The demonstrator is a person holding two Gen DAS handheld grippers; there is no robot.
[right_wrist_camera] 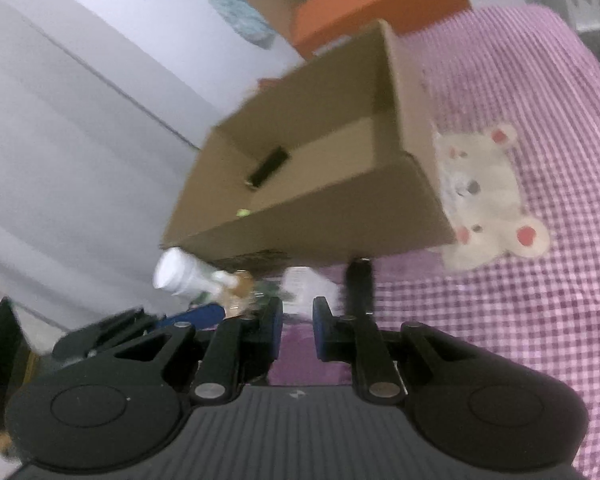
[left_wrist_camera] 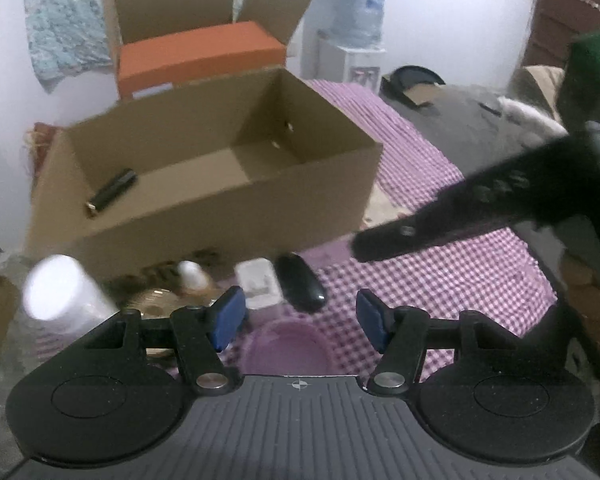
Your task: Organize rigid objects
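An open cardboard box (left_wrist_camera: pixel 204 216) stands on the checked cloth and holds a black cylinder (left_wrist_camera: pixel 112 193); both also show in the right wrist view, the box (right_wrist_camera: pixel 320 232) and the cylinder (right_wrist_camera: pixel 269 167). In front of it lie a black oval object (left_wrist_camera: pixel 300 282), a small white case (left_wrist_camera: pixel 257 282), a white bottle (left_wrist_camera: pixel 60 294), a small bottle (left_wrist_camera: pixel 191 276) and a purple bowl (left_wrist_camera: pixel 286 346). My left gripper (left_wrist_camera: pixel 300 322) is open and empty above the bowl. My right gripper (right_wrist_camera: pixel 297 330) is open a small way and empty; it reaches in from the right in the left wrist view (left_wrist_camera: pixel 400 240).
A second cardboard box (left_wrist_camera: pixel 204 36) with an orange block stands behind. A bear picture (right_wrist_camera: pixel 488 196) is on the purple checked cloth (right_wrist_camera: pixel 500 300). A water dispenser (left_wrist_camera: pixel 356 24) stands at the back. A white wall (right_wrist_camera: pixel 60 140) is at the left.
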